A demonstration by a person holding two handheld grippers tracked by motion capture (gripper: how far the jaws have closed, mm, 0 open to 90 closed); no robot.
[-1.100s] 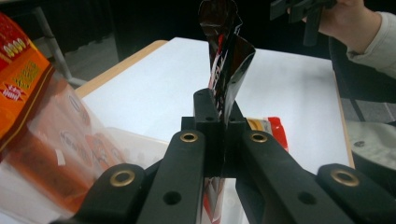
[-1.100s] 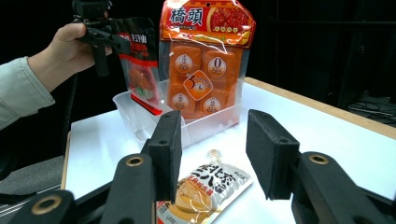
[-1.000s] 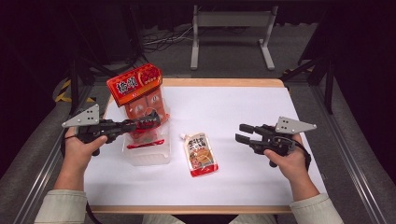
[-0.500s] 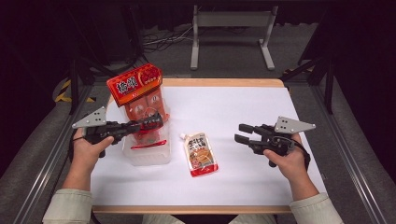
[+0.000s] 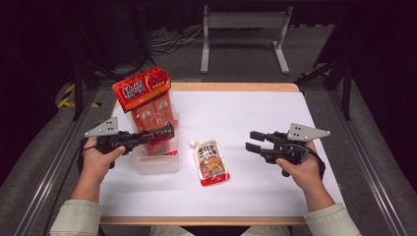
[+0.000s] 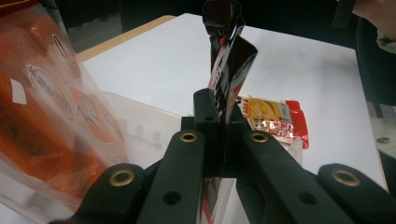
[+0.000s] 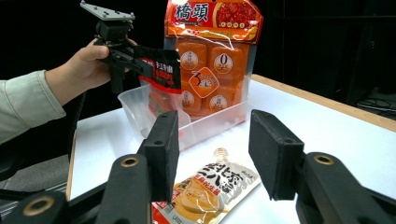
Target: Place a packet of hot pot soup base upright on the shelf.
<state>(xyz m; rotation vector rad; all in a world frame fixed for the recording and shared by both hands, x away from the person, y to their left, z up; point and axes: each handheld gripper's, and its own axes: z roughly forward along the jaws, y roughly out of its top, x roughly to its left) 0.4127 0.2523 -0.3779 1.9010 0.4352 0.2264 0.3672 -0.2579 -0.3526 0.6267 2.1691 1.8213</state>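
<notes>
Over the last second the left hand-held gripper [image 5: 167, 132] has shifted slightly toward the counter's right edge, its jaws clamped on a dark red sachet [image 6: 227, 56] held over the clear plastic tub [image 5: 156, 164] near the left edge. That suggests the sachet is about to be dropped in beside the large orange bag [image 5: 147, 105], which stands upright in the tub. The sachet is thin, glossy, creased foil; the tub is rigid and see-through. The right hand-held gripper [image 5: 252, 140] hovers with jaws wide apart near the flat spouted pouch [image 5: 211, 162], which lies mid-counter.
</notes>
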